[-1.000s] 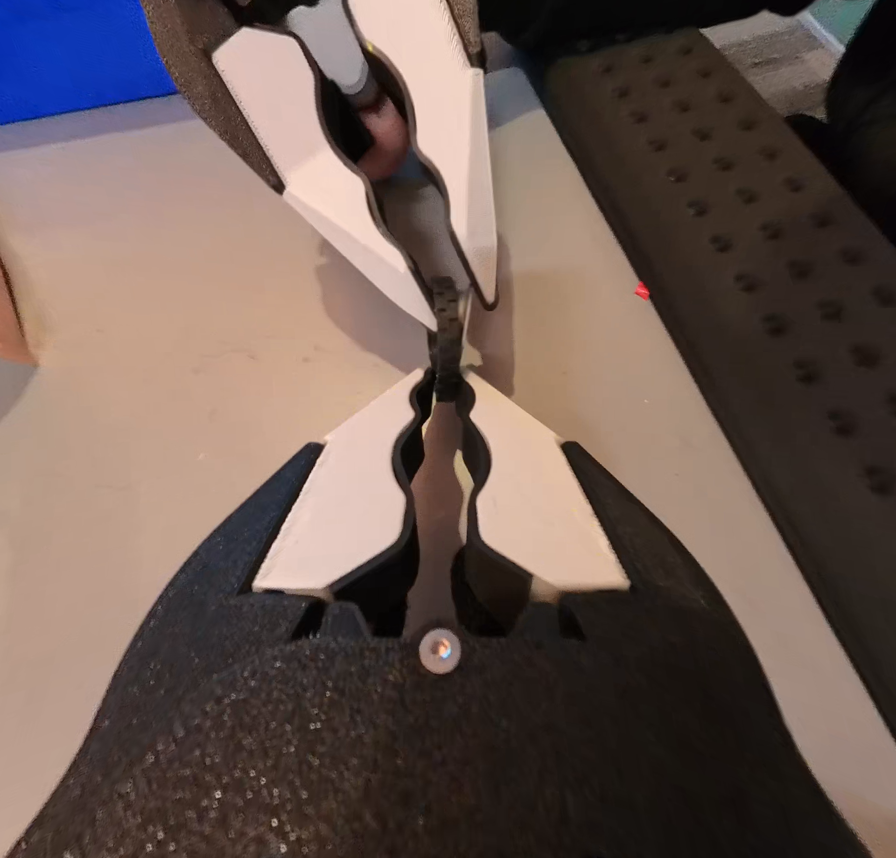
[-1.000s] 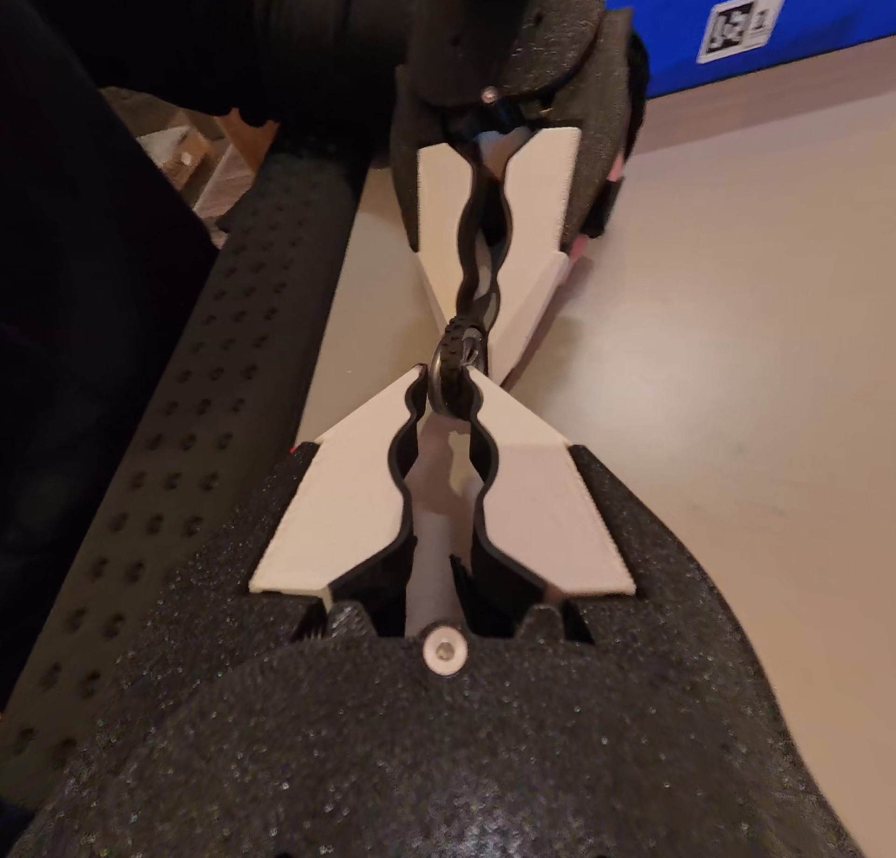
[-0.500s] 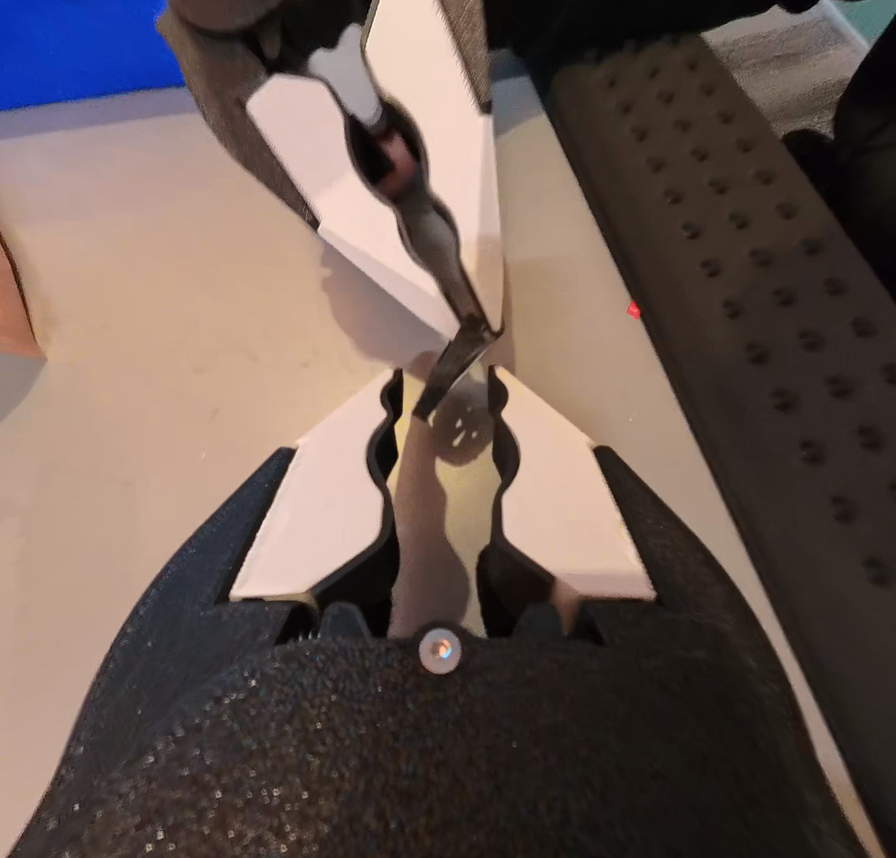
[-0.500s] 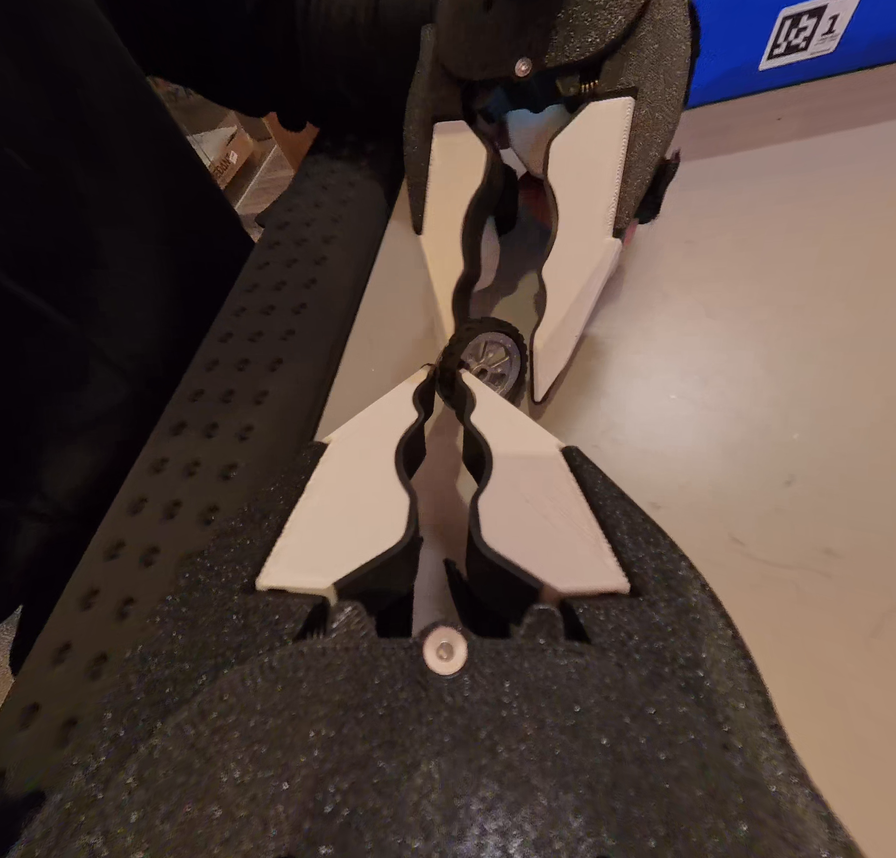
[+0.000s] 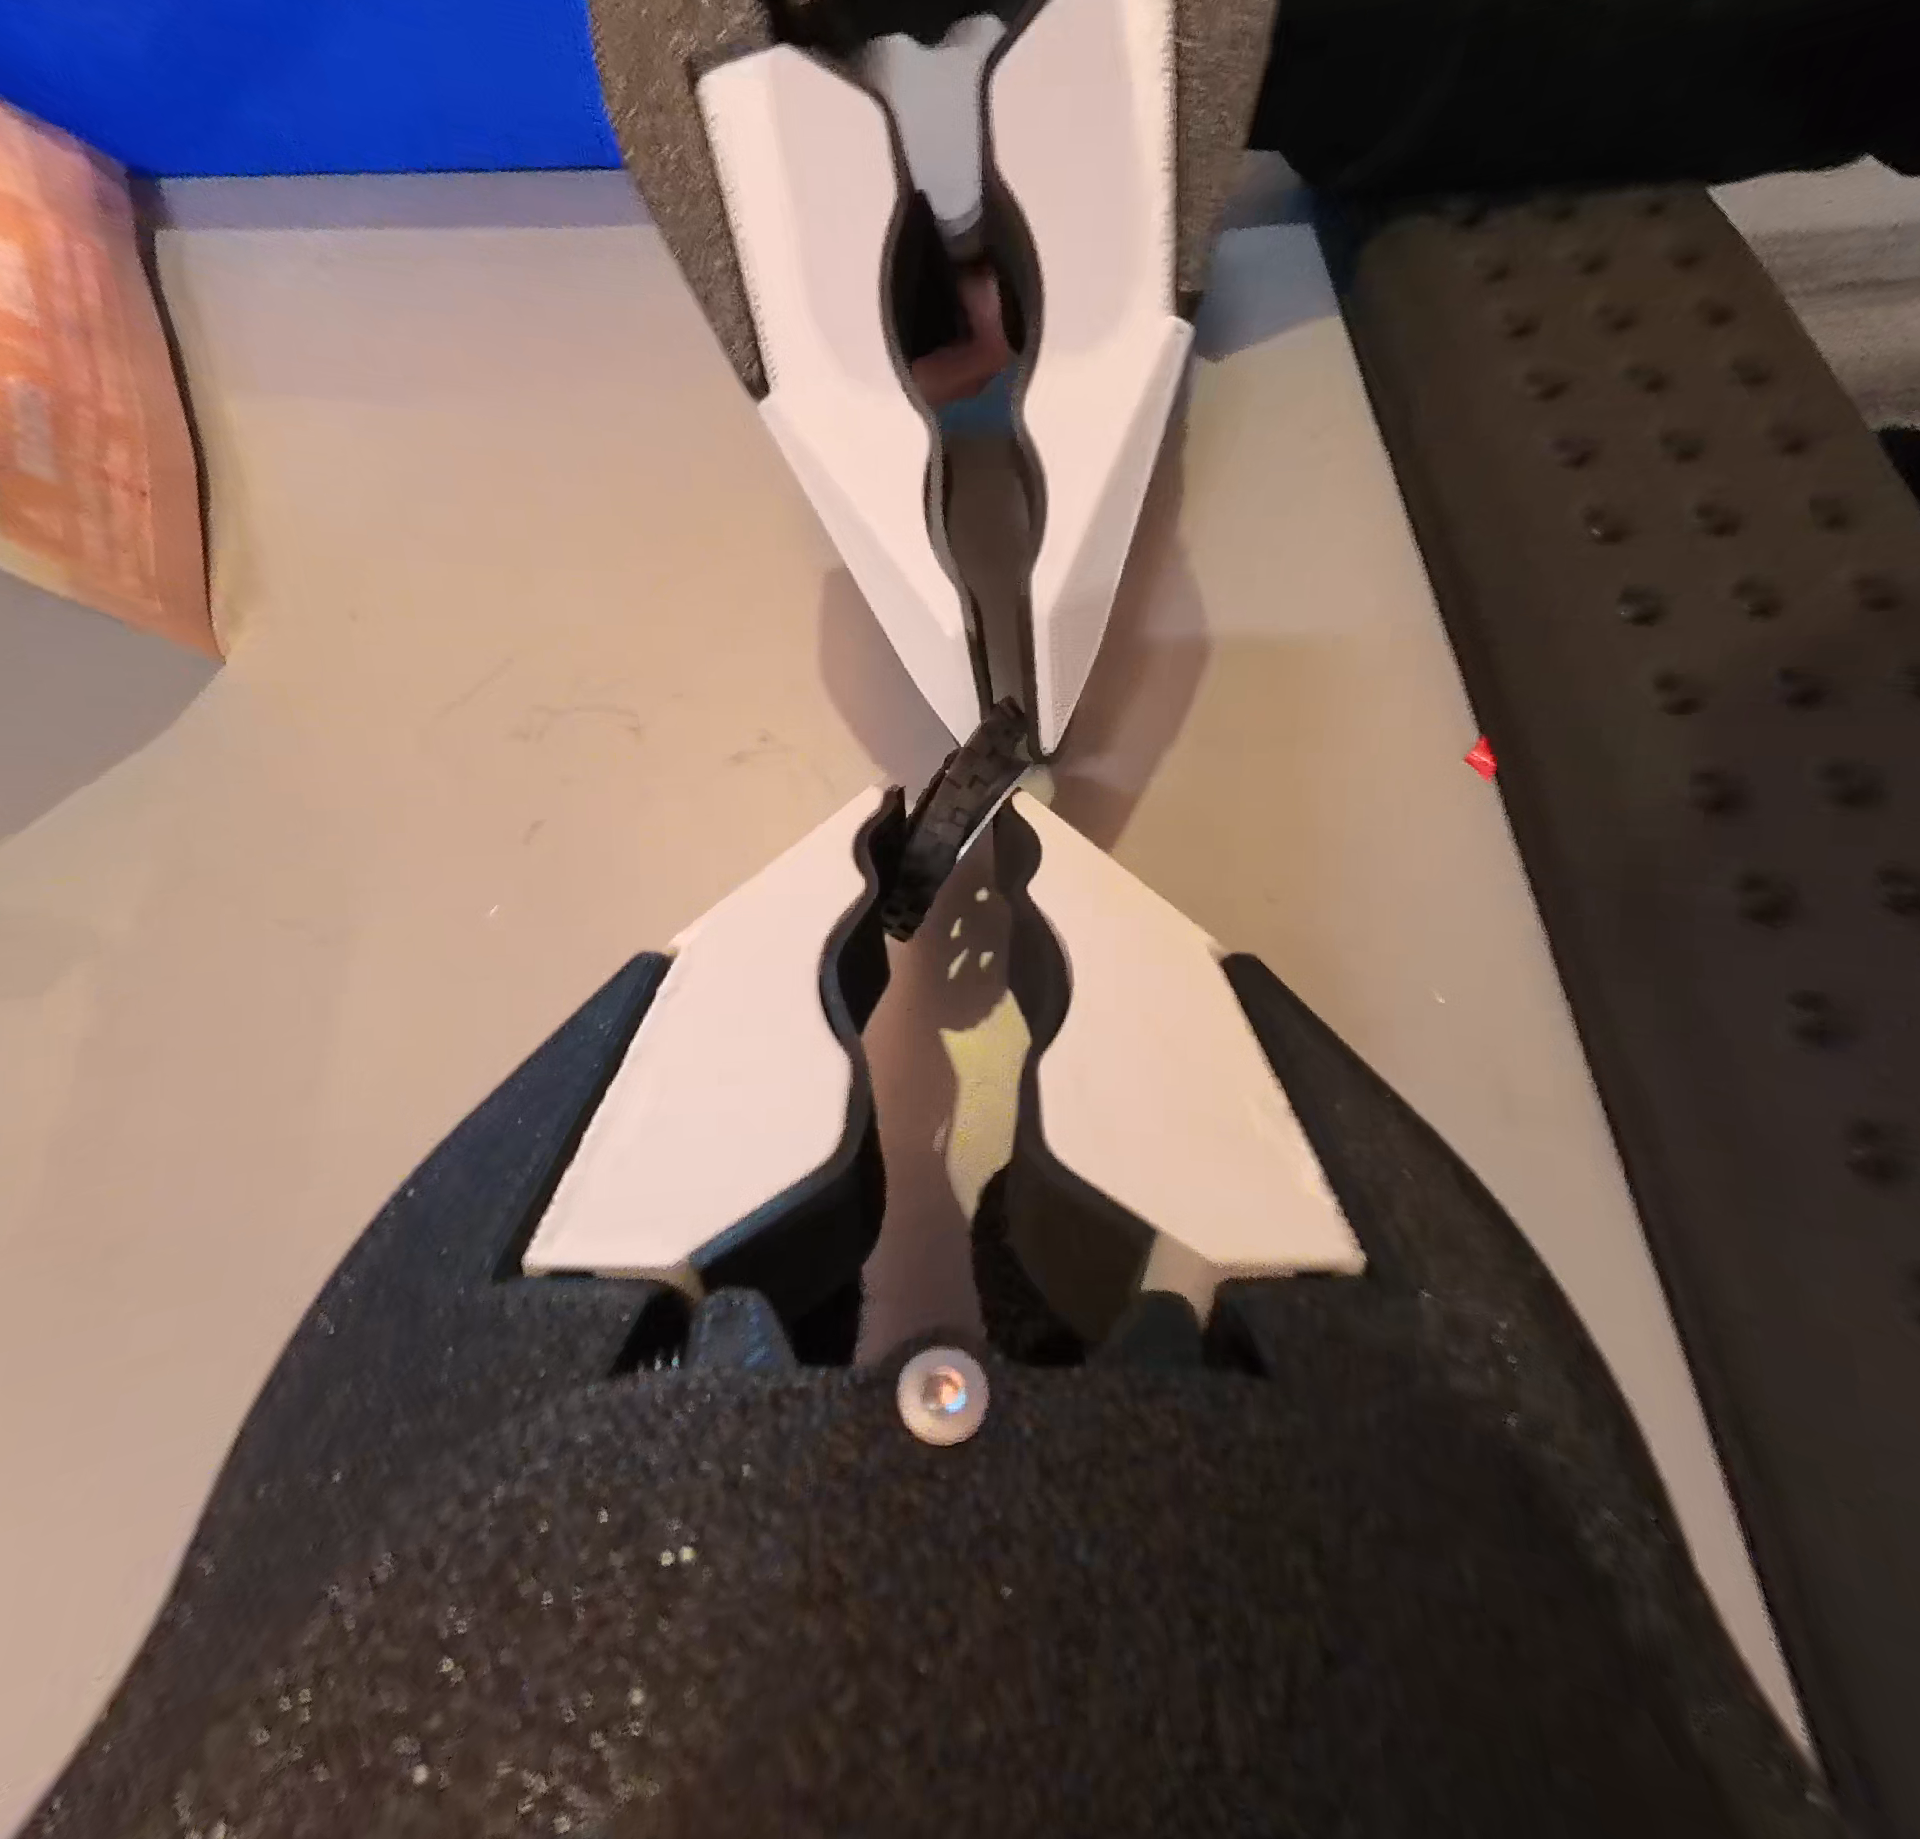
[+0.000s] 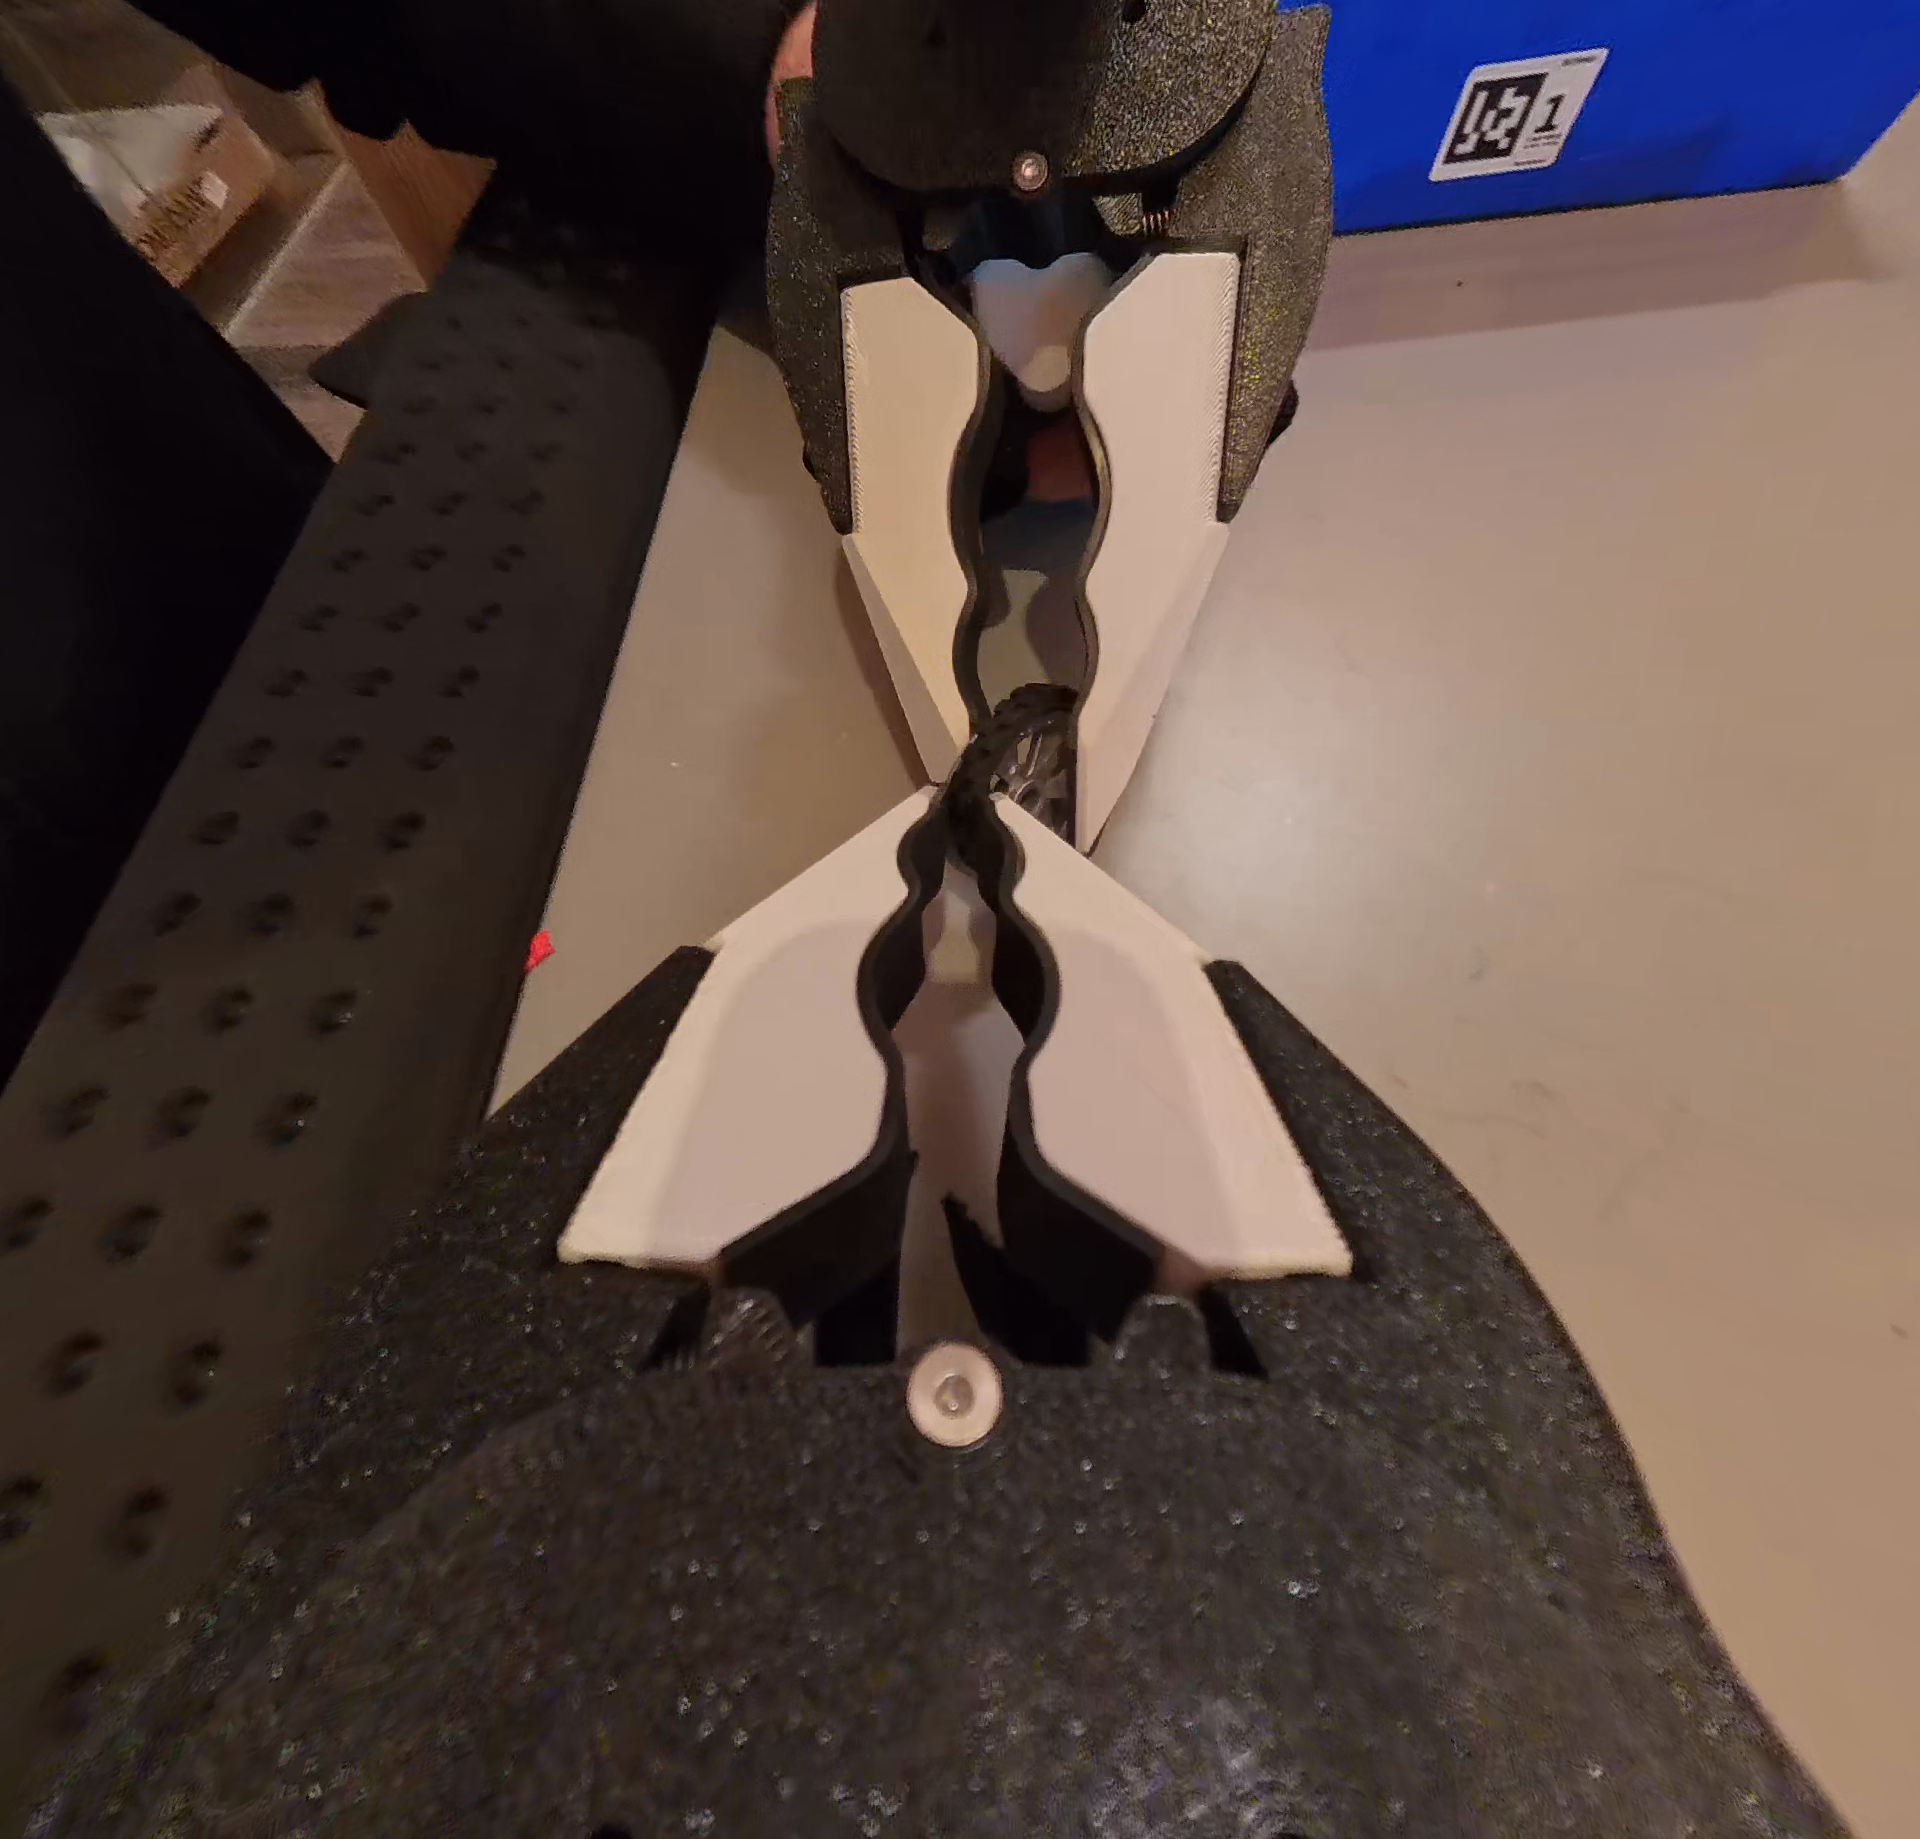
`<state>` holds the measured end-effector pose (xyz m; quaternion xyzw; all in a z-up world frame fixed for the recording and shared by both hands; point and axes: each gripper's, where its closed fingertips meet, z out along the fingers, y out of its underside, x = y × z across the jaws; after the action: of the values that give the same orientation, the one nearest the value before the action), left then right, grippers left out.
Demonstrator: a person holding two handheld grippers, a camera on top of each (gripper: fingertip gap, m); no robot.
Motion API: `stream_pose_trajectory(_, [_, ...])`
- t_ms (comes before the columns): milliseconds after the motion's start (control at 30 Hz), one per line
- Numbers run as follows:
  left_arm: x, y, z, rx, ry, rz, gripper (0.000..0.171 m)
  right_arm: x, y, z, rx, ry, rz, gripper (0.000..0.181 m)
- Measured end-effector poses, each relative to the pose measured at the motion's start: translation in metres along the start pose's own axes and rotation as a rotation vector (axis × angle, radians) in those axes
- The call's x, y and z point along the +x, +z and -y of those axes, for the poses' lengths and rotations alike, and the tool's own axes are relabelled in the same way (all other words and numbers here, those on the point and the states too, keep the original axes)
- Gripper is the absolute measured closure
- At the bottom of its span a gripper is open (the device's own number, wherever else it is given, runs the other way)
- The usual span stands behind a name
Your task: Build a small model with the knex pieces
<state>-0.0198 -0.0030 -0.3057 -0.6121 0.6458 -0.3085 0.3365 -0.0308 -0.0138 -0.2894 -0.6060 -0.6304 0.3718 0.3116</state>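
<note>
The left gripper (image 5: 951,813) sat with its white fingers slightly apart around a small black toy wheel (image 5: 956,813) with a treaded tyre, which touched the left finger's tip; whether it gripped is unclear. The wheel was tilted and held off the worktop (image 5: 436,750). Opposite, the right gripper (image 6: 961,813) had its tips clamped on the wheel's far edge; from its own view the silvery spoked hub (image 6: 1034,766) showed between the left gripper's fingers. One wheel and two grippers were in sight.

The beige worktop was scuffed. A black perforated mat (image 5: 1683,646) ran along one side, with a small red fleck (image 5: 1481,759) at its edge. Farther off stood a blue panel (image 6: 1662,44) bearing one square marker tag (image 6: 1517,114), an orange box (image 5: 83,418), and cardboard boxes (image 6: 208,200).
</note>
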Motion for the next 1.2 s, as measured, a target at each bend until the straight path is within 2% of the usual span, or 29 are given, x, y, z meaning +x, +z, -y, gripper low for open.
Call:
stream_pose_trajectory(433, [-0.029,0.0,-0.003,0.003,-0.176,0.185,0.158,0.029,-0.003,-0.002,-0.159,-0.12,-0.305,0.177])
stream_pose_trajectory(633, [-0.048,-0.003,0.001,0.038,-0.286,0.271,0.158,0.047,-0.007,0.002,-0.19,-0.146,-0.45,0.177])
stream_pose_trajectory(733, [-0.05,-0.006,0.001,0.054,-0.297,0.267,0.159,0.052,-0.007,0.005,-0.177,-0.162,-0.484,0.176])
stream_pose_trajectory(800, [-0.043,-0.004,0.002,0.054,-0.3,0.198,0.161,0.051,-0.008,0.005,-0.141,-0.149,-0.444,0.173])
stream_pose_trajectory(1000, [-0.018,-0.005,0.015,0.08,-0.165,0.061,0.168,0.033,-0.014,0.004,-0.017,-0.052,-0.227,0.166])
stream_pose_trajectory(1133, [0.01,-0.022,0.042,0.229,-0.107,-0.114,0.17,0.003,-0.026,0.023,0.163,0.026,0.005,0.17])
stream_pose_trajectory(1200, [0.015,-0.026,0.046,0.249,-0.101,-0.152,0.169,-0.005,-0.03,0.031,0.214,0.046,0.065,0.171])
